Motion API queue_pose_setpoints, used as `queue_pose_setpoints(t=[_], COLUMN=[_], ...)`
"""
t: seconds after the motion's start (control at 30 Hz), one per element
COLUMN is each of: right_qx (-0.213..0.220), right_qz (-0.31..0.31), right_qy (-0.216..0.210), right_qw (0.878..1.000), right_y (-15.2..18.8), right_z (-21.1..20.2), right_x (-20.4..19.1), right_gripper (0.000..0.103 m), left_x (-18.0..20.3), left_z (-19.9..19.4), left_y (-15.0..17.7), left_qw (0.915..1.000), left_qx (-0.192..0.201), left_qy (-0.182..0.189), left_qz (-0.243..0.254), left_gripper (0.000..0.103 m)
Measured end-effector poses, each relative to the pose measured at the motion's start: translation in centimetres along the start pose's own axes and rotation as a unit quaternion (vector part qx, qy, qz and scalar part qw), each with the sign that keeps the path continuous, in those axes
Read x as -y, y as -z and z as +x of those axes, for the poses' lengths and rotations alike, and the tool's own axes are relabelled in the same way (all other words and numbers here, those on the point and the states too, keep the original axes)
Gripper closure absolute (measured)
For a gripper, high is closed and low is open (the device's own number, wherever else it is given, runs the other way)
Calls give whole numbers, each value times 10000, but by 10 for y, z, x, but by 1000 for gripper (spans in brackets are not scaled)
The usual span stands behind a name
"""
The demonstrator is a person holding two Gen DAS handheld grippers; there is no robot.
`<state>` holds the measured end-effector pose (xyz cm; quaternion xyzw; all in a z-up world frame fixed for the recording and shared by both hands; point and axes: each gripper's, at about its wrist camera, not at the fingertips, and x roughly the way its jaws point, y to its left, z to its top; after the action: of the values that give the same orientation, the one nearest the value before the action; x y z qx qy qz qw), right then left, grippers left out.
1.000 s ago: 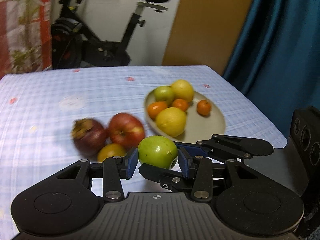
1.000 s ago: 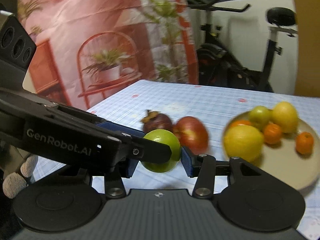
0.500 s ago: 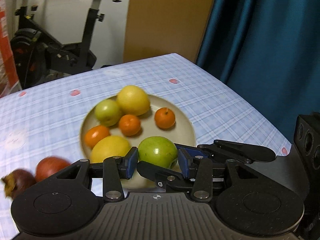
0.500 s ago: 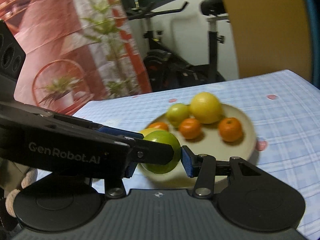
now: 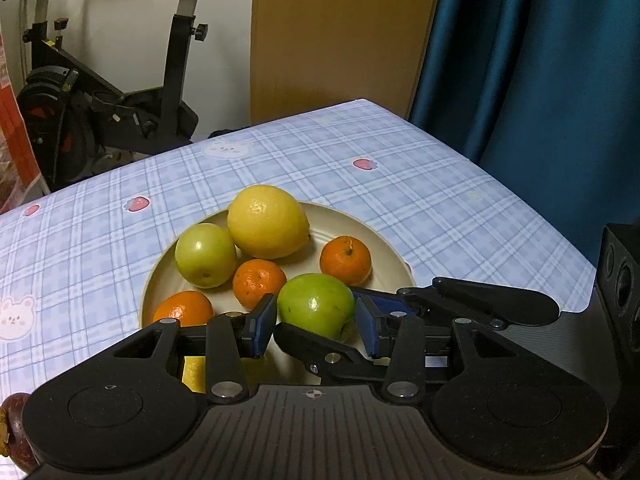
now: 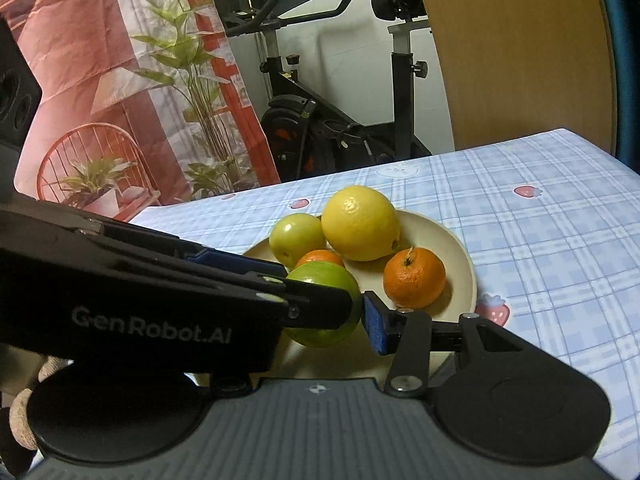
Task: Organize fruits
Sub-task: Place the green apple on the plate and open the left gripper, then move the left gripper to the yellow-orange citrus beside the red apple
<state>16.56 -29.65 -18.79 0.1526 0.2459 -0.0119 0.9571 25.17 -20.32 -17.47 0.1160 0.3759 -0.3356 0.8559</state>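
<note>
While both tools grip one green apple, I see my left tool and right tool clamped across it, just above the plate's near edge; ahead lie a lemon and mandarins.

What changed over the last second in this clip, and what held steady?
Both grippers carried the green apple from beside the red apple and mangosteen across to above the plate. The left gripper and right gripper stayed clamped on it together. The lemon and mandarins on the plate did not move.
</note>
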Motion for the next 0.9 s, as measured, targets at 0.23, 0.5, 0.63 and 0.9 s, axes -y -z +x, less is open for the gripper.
queue_pose_setpoints(t=[0.23,0.5,0.63,0.9], right_qx=[157,592,910,1060], right_qz=[-22,-266,-517,-594], right_qy=[284,437,424,220], right_qw=[9995,9969,9936,9923], right_y=[4,13,19,26], right_z=[-1,-16,-28,-38], right_x=[-1,-11,-21,-33], right_gripper=[53,51,50,50], left_x=[0,-15,-25,-84], left_z=[-4,-30,-50,-112], left_y=[-3,6,13,39], left_qw=[9994,9969,9954,9859], left_qx=[247,611,740,1083], left_qy=[-233,-245,-185,-539], left_qz=[31,-434,-582,-1154], left_gripper=[55,55,55,55])
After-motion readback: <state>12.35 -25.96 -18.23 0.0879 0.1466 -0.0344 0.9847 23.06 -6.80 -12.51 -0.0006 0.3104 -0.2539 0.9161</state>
